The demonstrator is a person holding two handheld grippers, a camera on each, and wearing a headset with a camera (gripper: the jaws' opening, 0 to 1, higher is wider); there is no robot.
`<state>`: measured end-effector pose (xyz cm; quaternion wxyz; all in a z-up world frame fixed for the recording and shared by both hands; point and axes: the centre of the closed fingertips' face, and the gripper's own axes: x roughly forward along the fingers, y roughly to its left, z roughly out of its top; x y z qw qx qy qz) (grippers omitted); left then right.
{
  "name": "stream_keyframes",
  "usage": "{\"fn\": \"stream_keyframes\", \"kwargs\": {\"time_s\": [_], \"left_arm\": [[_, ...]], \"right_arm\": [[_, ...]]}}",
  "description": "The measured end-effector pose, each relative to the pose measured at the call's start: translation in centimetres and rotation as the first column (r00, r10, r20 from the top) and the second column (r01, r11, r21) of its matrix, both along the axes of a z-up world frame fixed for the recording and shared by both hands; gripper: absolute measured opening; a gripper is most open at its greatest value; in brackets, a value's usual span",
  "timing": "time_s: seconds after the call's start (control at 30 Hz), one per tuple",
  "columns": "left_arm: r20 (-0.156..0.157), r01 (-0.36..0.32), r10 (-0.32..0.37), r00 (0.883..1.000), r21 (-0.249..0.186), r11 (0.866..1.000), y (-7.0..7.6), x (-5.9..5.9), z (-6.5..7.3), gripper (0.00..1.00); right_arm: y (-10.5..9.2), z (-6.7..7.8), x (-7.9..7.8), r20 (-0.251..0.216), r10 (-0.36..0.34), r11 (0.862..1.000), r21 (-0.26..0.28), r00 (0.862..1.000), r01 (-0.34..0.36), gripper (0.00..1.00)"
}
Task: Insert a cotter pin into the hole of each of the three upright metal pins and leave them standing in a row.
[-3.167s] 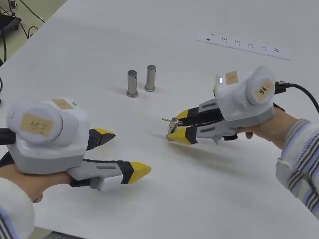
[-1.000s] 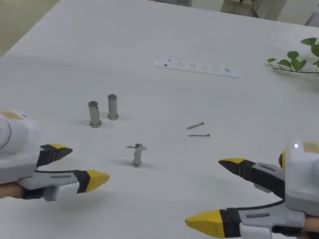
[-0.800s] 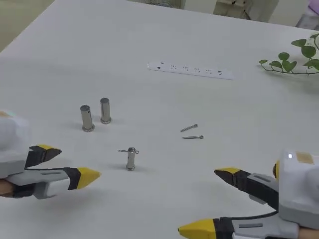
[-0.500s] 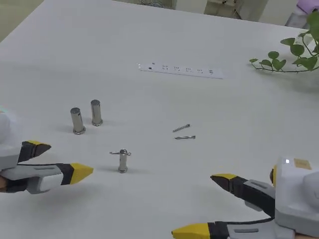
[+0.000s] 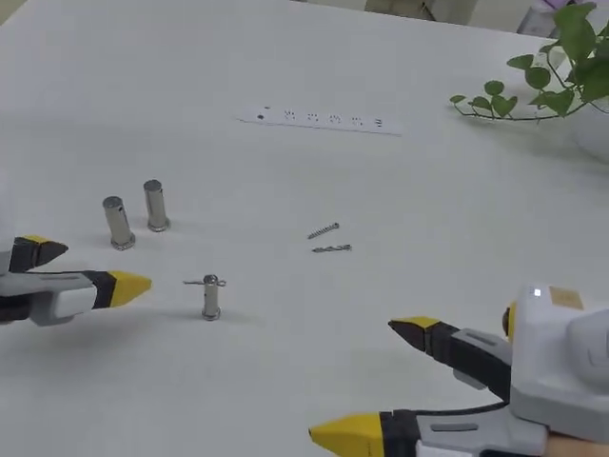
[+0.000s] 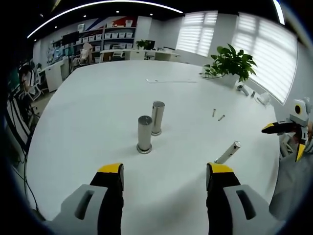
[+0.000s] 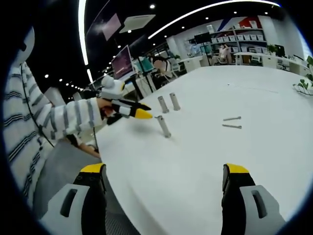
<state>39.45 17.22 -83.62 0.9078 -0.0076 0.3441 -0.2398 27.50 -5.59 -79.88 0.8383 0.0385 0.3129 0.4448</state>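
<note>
Two bare metal pins (image 5: 118,223) (image 5: 156,206) stand upright side by side at the left. A third pin (image 5: 210,297) stands in front of them with a cotter pin through its top. Two loose cotter pins (image 5: 324,231) (image 5: 331,248) lie mid-table. My left gripper (image 5: 90,268) is open at the left edge, its near tip just left of the third pin. My right gripper (image 5: 366,381) is open at the bottom right, holding nothing. The left gripper view has the bare pins (image 6: 144,133) (image 6: 157,117) ahead of the jaws and the third pin (image 6: 228,152) to the right.
A white power strip (image 5: 319,120) lies at the back of the white table (image 5: 428,200). A green plant (image 5: 542,67) sits at the far right corner. In the right gripper view a person's striped sleeve (image 7: 63,122) reaches in behind the left gripper (image 7: 132,110).
The right gripper held the pin with its cotter pin 3.2 s ago; that pin now stands free on the table. Both grippers have drawn back, and the head camera has shifted.
</note>
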Motion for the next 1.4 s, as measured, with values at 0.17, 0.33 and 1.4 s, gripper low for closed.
{"fn": "stream_keyframes", "kwargs": {"time_s": [0.17,0.33,1.4], "left_arm": [[0.018,-0.006,0.006,1.0,0.005,1.0,0.2,1.3,0.2,0.67],[0.044,-0.01,0.01,0.999,0.017,1.0,0.5,2.6,0.2,0.65],[0.075,-0.07,0.069,0.995,0.006,0.998,0.5,5.7,-0.6,0.19]], "right_arm": [[-0.3,-0.3,-0.2,-0.011,-0.014,1.0,-0.007,1.0,0.014,1.0],[-1.1,-0.3,0.0,-0.011,-0.028,0.999,-0.019,1.0,0.028,1.0],[-3.1,-0.1,1.1,-0.006,-0.14,0.99,0.002,0.99,0.14,0.97]]}}
